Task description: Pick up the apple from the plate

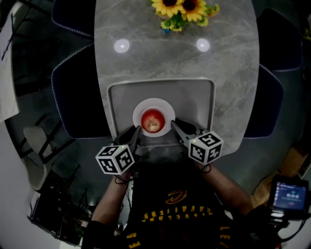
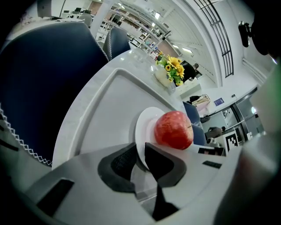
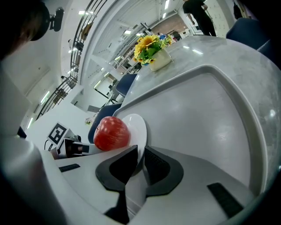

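A red apple (image 1: 153,120) (image 2: 173,129) (image 3: 110,133) sits on a small white plate (image 1: 141,109) (image 2: 145,125) (image 3: 137,125), near the front of a grey tray (image 1: 194,97) (image 2: 109,101) (image 3: 202,110). My left gripper (image 1: 136,131) (image 2: 140,149) holds the plate's near-left rim, its jaws closed onto that edge. At the near-right rim my right gripper (image 1: 175,123) (image 3: 140,153) is likewise shut on the plate. Neither gripper touches the apple, which lies just past the jaws in both gripper views.
The tray lies on a grey stone table (image 1: 233,63) near its front edge. A vase of sunflowers (image 1: 183,12) (image 2: 171,70) (image 3: 151,50) stands at the far end. Dark blue chairs (image 1: 80,92) (image 1: 266,102) flank the table. A small screen (image 1: 290,194) is at lower right.
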The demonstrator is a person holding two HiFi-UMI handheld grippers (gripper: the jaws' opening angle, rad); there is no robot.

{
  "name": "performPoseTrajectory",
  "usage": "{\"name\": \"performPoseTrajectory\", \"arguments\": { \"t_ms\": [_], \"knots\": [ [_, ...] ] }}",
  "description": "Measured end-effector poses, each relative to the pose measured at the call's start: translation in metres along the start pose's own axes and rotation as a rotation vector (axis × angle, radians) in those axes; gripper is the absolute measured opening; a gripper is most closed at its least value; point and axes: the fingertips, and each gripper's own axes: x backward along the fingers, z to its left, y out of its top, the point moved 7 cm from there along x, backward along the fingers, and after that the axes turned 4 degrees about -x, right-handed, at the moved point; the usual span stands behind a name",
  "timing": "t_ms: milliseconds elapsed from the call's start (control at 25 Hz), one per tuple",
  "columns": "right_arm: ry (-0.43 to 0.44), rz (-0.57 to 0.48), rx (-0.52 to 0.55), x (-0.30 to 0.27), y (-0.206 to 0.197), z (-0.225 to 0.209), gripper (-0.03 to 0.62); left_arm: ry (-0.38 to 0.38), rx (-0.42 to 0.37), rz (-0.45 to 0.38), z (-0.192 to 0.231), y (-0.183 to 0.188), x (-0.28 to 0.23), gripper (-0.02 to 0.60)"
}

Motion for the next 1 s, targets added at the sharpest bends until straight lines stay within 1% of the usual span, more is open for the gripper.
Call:
{"name": "performPoseTrajectory", "arguments": {
  "t_ms": [200, 480, 600, 720, 800, 1000],
  "knots": [
    [0.003, -0.007, -0.002, 0.001, 0.001, 0.0, 0.049, 0.011, 0.017, 0.012, -0.002, 0.0, 0.001, 0.058],
    [-0.017, -0.01, -0.019, 0.004, 0.001, -0.01, 0.049, 0.003, 0.002, 0.037, -0.008, 0.0, -0.005, 0.051],
    [-0.022, -0.004, -0.059, 0.007, -0.001, -0.013, 0.048, -0.006, 0.012, 0.053, -0.01, 0.0, -0.007, 0.049],
    [-0.017, -0.01, -0.127, 0.012, -0.003, -0.015, 0.048, -0.032, 0.04, 0.062, -0.013, 0.001, -0.005, 0.048],
    [-0.017, -0.019, -0.151, 0.017, -0.004, -0.015, 0.048, -0.05, 0.051, 0.067, -0.015, 0.001, -0.005, 0.044],
    [-0.018, -0.058, -0.189, 0.028, -0.01, -0.017, 0.043, -0.075, 0.022, 0.084, -0.023, 0.0, -0.004, 0.043]
  ]
}}
